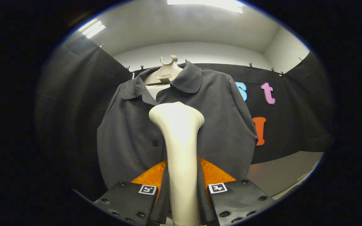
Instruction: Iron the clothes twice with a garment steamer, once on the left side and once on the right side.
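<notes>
The tongs (182, 191) are seen closed on the handle of the garment steamer (179, 141), with one finger pressed against each side of the handle. The steamer is held upright between the fingers; its cream-coloured body rises from between them and widens into a flared head at the top. The head is placed in front of the chest of the shirt (174, 125), near the button line and just below the open collar. Whether the head is touching the cloth cannot be told.

The dark grey shirt is observed hanging front-on upon a pale hanger (166, 71), whose hook is visible above the collar. The collar is spread open, and a strip of white lining is seen beneath the hanger. One dark button (155, 143) is noted just beside the steamer's neck, on the left of it. Both sleeves hang down at the sides of the garment.

A pale counter (281, 175) is recorded beyond the right finger, below the hem of the booth's dark wall
</notes>
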Tool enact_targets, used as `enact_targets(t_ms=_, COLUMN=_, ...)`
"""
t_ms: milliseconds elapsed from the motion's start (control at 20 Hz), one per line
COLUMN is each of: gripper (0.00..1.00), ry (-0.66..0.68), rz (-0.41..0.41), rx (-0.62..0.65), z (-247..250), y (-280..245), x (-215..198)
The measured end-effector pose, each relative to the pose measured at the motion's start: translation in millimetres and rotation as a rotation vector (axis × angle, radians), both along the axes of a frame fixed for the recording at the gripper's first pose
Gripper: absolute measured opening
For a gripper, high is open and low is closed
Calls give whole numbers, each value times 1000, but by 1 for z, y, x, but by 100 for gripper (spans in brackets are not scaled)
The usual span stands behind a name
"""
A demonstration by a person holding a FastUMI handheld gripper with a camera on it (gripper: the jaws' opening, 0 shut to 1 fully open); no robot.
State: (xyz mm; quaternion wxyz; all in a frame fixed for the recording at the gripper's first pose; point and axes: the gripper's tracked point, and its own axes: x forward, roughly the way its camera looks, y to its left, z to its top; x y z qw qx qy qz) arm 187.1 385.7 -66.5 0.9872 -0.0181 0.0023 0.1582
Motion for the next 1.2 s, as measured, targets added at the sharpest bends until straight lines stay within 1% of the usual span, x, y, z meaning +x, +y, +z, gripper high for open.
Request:
enact_targets(t_ms=200, gripper=46, ry=-1, rz=-6, rx=-45, z=-14, y=-2, x=-5)
enact_targets(t_ms=650, gripper=46, ry=57, rz=8, rx=-57, z=-56, y=-9, x=-21)
enact_targets(t_ms=1200, gripper=46, ry=125, rz=-6, rx=-91, z=-100, y=-24, x=-41)
